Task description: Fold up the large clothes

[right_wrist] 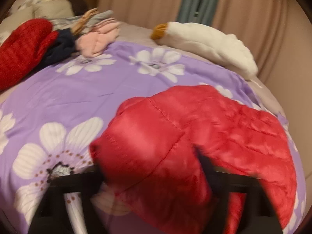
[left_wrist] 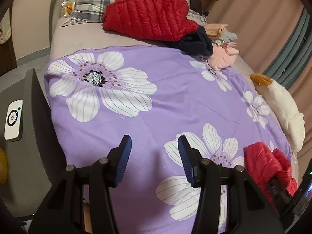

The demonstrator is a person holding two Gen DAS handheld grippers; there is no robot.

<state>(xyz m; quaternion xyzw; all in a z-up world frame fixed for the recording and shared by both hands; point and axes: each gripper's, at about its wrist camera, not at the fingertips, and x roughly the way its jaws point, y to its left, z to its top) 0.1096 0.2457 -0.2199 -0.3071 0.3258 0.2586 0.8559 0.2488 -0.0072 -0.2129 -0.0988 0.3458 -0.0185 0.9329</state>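
Left hand-held gripper [left_wrist: 155, 160]: jaws apart, nothing between them, hovering over the purple flowered sheet [left_wrist: 175, 97].
Right hand-held gripper [right_wrist: 148, 167]: fingers buried in the pink-red puffer jacket [right_wrist: 195, 136]; blur hides whether the pads pinch it, so I cannot tell.
Jacket's place: bunched on the sheet at the near right of the bed.
Clothes pile [left_wrist: 195, 37]: at the far end of the bed, well apart.
Risk: slick quilted fabric may slip from a shallow pinch, or lift in a crumpled wad and spoil the fold.

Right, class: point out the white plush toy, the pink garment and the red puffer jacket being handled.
white plush toy [right_wrist: 210, 42], right wrist view, its body
pink garment [left_wrist: 222, 58], left wrist view, its middle
red puffer jacket [right_wrist: 195, 136], right wrist view, quilted front
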